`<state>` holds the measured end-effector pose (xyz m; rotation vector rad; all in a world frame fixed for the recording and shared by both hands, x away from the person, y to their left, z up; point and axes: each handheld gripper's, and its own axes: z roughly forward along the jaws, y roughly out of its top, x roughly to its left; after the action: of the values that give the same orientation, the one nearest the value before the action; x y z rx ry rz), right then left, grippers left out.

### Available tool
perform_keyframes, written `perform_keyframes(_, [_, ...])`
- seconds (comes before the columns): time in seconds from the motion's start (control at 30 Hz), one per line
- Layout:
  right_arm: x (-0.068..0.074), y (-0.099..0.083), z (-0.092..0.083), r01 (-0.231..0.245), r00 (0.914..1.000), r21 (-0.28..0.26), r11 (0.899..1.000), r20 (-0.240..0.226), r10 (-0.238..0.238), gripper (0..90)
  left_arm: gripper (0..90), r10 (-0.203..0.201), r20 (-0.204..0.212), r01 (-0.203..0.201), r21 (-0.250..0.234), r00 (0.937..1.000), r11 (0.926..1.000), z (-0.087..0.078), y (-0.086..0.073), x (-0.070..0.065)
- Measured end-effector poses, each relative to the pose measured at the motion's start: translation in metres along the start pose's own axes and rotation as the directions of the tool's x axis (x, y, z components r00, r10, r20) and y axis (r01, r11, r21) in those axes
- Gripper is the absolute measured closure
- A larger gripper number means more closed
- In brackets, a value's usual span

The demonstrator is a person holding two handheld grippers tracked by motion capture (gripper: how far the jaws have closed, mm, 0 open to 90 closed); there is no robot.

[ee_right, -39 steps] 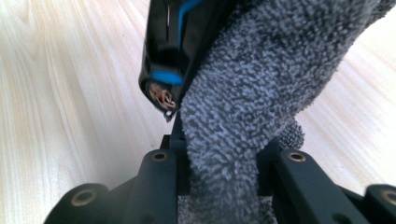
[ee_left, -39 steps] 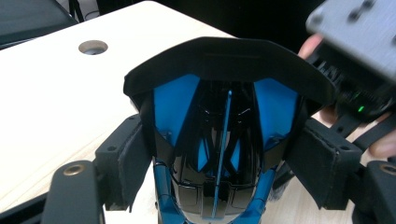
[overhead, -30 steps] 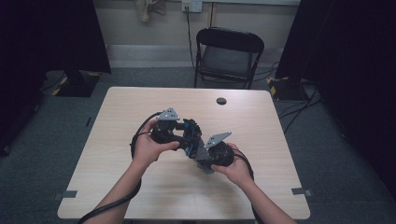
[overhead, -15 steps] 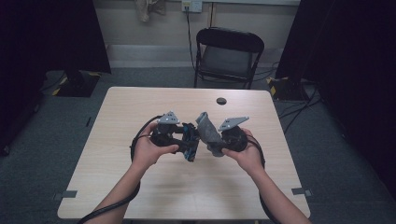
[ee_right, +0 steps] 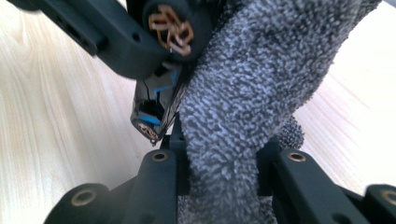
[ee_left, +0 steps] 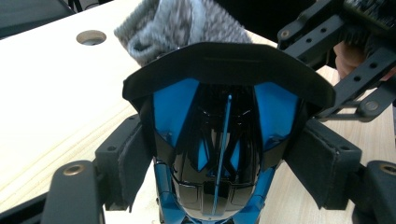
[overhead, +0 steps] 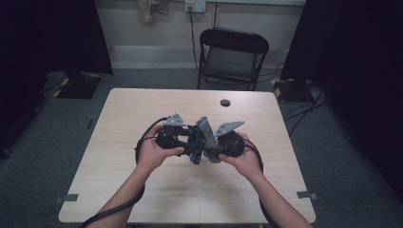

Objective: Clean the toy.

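Held above the middle of the pale wooden table (overhead: pixel 142 190), a glossy black-and-blue computer mouse (ee_left: pixel 219 154) and a grey fuzzy cloth (ee_right: pixel 261 93).

Mouse: shiny black shell with bright blue panels and a thin blue line down its centre, a broad matte black flap across its far end. Clamped by its two sides between the padded jaws of the left gripper (overhead: pixel 183 137), the jaws standing wide around its body, pads pressing left and right flanks. In the right gripper view, seen edge-on with blue trim, just left of the cloth and touching it.

Cloth: grey, speckled, terry-like nap, bunched into a thick fold. Pinched between the narrow-set jaws of the right gripper (overhead: pixel 209 142), rising out of them and draping over the far end of the mouse. In the left gripper view, visible as a grey wad just beyond the mouse's black flap.

Both grippers close together in the high view, nearly touching, each in one hand, left hand (overhead: pixel 152 154) and right hand (overhead: pixel 244 159) near the table's centre. Farther off on the table, a small round dark hole (overhead: pixel 225 102); beyond the far edge, a black folding chair (overhead: pixel 233 54).
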<state>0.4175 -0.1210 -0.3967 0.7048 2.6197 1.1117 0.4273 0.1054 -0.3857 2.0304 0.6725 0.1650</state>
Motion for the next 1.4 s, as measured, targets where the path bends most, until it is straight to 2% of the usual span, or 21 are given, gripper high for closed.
perform_keyframes(0.47, [0.005, -0.006, 0.013, 0.001, 0.9999, 0.024, 1.0, -0.014, -0.001, 69.6, 25.3, 0.001, 0.004, -0.001, -0.004, 1.0, 1.0, -0.002, 0.002, 0.0])
perform_keyframes(1.13, [0.015, -0.02, 0.031, -0.005, 0.9991, 0.055, 0.998, -0.041, 0.008, 69.6, 25.3, 0.009, -0.003, -0.009, -0.041, 1.0, 0.9991, -0.006, 0.006, -0.001])
perform_keyframes(1.4, [0.019, -0.025, 0.038, 0.003, 0.9985, 0.084, 0.996, -0.054, 0.001, 69.6, 25.3, 0.008, -0.008, -0.009, -0.052, 0.9999, 0.9986, -0.01, 0.009, 0.0])
